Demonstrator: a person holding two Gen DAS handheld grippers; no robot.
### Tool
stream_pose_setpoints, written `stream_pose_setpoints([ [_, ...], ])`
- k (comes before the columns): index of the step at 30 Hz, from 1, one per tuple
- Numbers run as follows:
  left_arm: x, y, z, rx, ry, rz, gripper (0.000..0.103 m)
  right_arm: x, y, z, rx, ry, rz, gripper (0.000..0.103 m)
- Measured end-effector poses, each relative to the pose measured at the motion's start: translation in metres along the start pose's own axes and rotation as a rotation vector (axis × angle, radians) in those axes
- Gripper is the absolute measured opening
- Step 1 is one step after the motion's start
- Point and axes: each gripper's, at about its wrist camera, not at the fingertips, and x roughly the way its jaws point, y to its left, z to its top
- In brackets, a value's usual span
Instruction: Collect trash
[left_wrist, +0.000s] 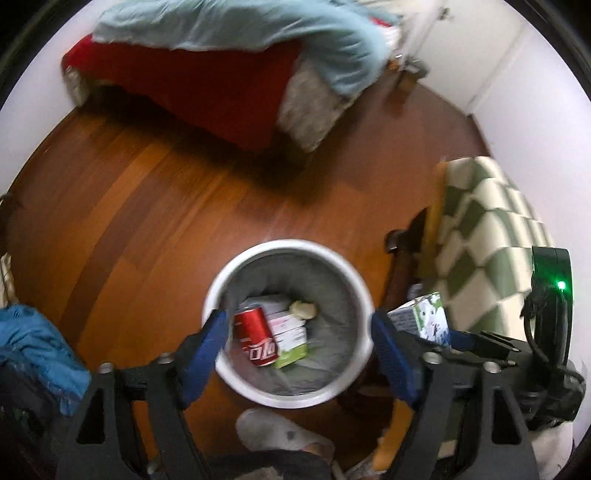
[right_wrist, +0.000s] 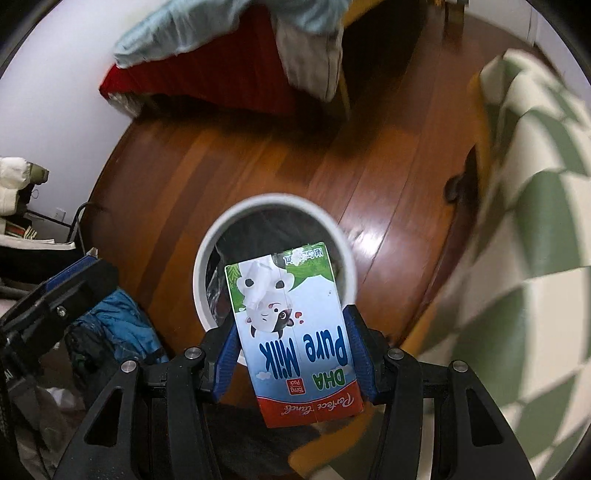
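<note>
On the far left, blue clothing (left_wrist: 35, 347) lies heaped on the wooden floor (left_wrist: 140, 206). The left hand-held gripper (left_wrist: 299, 354) hangs over the white trash bin (left_wrist: 364, 291), its blue-padded fingers (left_wrist: 207, 350) spread wide with nothing between them. Inside the bin, on a grey liner, lie a red soda can (left_wrist: 255, 338) on its side, a few small flat boxes (left_wrist: 288, 328) stacked beside it, and a crumpled pale wad (left_wrist: 304, 309). To the right, the right hand-held gripper (right_wrist: 293, 354) pinches a milk carton (right_wrist: 295, 332) by its two sides, just above the bin's near rim. The carton is white and blue with a cartoon cow, a green top band, a red bottom band and the words "DHA Pure Milk", all seen upside down. Far behind stands a bed (left_wrist: 207, 81) with red and pale blue covers. On the right hangs a green-and-white checked cloth (right_wrist: 535, 258).
</note>
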Motion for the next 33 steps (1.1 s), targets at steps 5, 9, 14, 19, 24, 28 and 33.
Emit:
stream_pose_setpoints([
  [5,0.014,0.023,-0.014,-0.061,0.037,0.074,0.102,0.038,-0.006,0.012,0.032,0.039,0.011,0.103],
  [9,0.018,0.031,-0.027,-0.102,0.072,0.116,0.102,0.036,-0.009,0.012,0.017,0.028,-0.024,0.103],
  [14,0.004,0.026,-0.045,-0.123,0.067,0.166,0.102,0.017,-0.008,0.002,-0.027,0.020,-0.110,0.103],
  [19,-0.030,0.013,-0.058,-0.127,0.047,0.197,0.102,-0.018,-0.006,-0.015,-0.079,0.000,-0.143,0.103],
  [24,-0.075,-0.004,-0.063,-0.122,0.004,0.201,0.102,-0.067,-0.003,-0.035,-0.105,-0.029,-0.105,0.103],
  [28,-0.119,-0.020,-0.064,-0.108,-0.044,0.187,0.102,-0.115,0.003,-0.049,-0.139,-0.061,-0.064,0.103],
  [33,-0.170,-0.034,-0.066,-0.095,-0.094,0.153,0.102,-0.177,0.014,-0.061,-0.179,-0.105,-0.007,0.103],
])
